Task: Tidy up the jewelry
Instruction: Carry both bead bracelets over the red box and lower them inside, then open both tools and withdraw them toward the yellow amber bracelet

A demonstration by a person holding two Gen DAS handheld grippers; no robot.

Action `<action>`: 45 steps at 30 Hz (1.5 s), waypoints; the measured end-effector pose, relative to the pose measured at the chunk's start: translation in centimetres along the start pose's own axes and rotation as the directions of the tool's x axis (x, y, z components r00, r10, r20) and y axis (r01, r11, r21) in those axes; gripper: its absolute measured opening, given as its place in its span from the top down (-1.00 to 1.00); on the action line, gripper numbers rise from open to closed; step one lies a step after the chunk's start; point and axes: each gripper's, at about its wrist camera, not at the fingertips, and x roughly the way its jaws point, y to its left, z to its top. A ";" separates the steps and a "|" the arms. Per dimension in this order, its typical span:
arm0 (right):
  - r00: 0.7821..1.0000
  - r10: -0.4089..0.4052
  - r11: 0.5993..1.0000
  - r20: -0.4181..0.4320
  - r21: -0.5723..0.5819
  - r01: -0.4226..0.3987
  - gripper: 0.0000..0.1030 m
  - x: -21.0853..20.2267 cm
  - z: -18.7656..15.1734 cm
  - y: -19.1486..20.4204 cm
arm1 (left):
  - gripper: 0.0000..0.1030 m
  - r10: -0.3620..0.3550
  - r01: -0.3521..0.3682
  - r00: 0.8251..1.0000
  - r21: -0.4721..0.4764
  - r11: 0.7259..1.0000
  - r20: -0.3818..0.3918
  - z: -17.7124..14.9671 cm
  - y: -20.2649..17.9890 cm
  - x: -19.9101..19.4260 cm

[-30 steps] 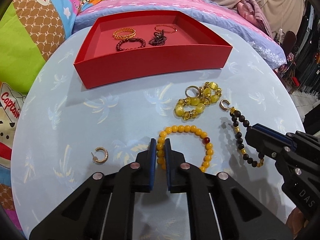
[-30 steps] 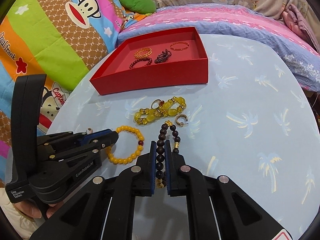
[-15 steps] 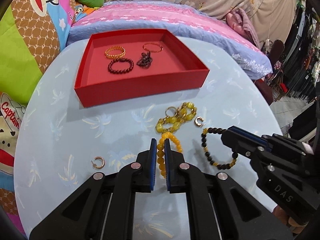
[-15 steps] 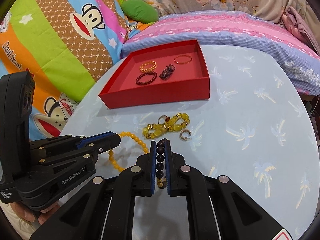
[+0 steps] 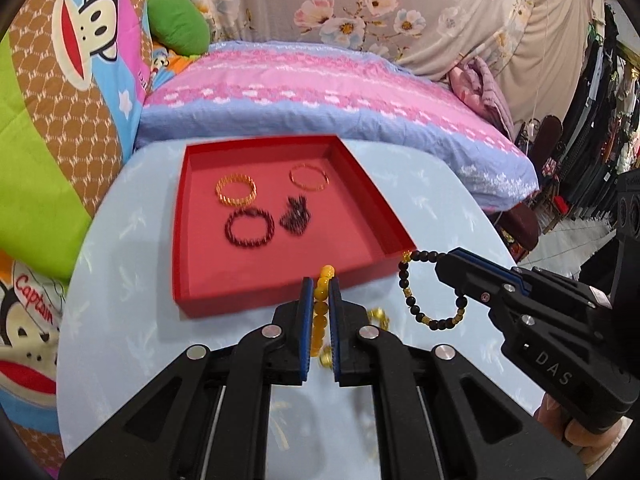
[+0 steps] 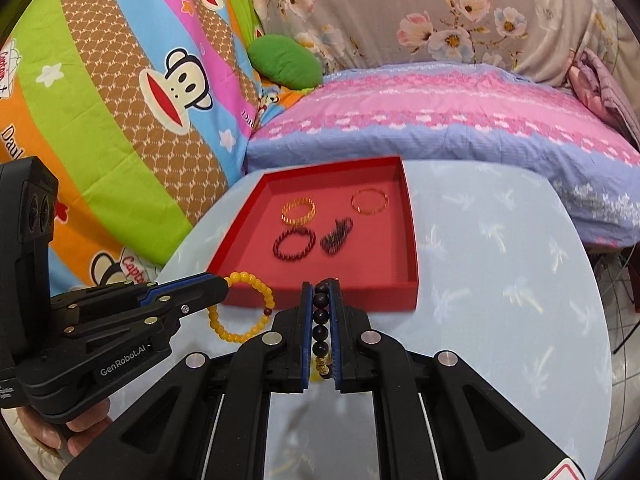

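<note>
Both jaws are pinching bracelets: left gripper [image 5: 319, 292] carrying the yellow bracelet [image 6: 240, 312], right gripper [image 6: 320, 300] the black bracelet [image 5: 424, 292], nearing the red tray [image 5: 280, 284] already holding four pieces; some gold pieces [image 5: 378, 316] are lying outside.

I am looking into a home bedroom that seems to be opening onto a clothes shop: a bed [image 6: 440, 120] in pink and lilac sheets is lying behind the round table [image 6: 500, 280], cartoon monkey bedding [image 6: 120, 100] is draping the left, and hanging garments [image 5: 608, 128] are crowding the right.
</note>
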 end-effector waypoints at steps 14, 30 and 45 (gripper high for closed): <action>0.997 0.067 0.997 -0.040 0.046 -0.065 0.85 7.4 4.6 1.0 | 0.86 -0.020 0.019 1.000 -0.080 0.997 -0.007 5.0 2.9 4.9; 0.987 -0.044 0.995 -0.152 0.077 0.056 0.85 12.0 1.5 -2.3 | 0.85 0.109 -0.121 0.985 -0.082 0.989 -0.137 0.8 6.4 10.3; 0.992 -0.109 0.993 -0.069 0.045 0.112 0.39 8.7 0.9 -1.9 | 0.09 0.170 -0.178 0.982 -0.093 0.980 -0.084 0.2 6.1 8.6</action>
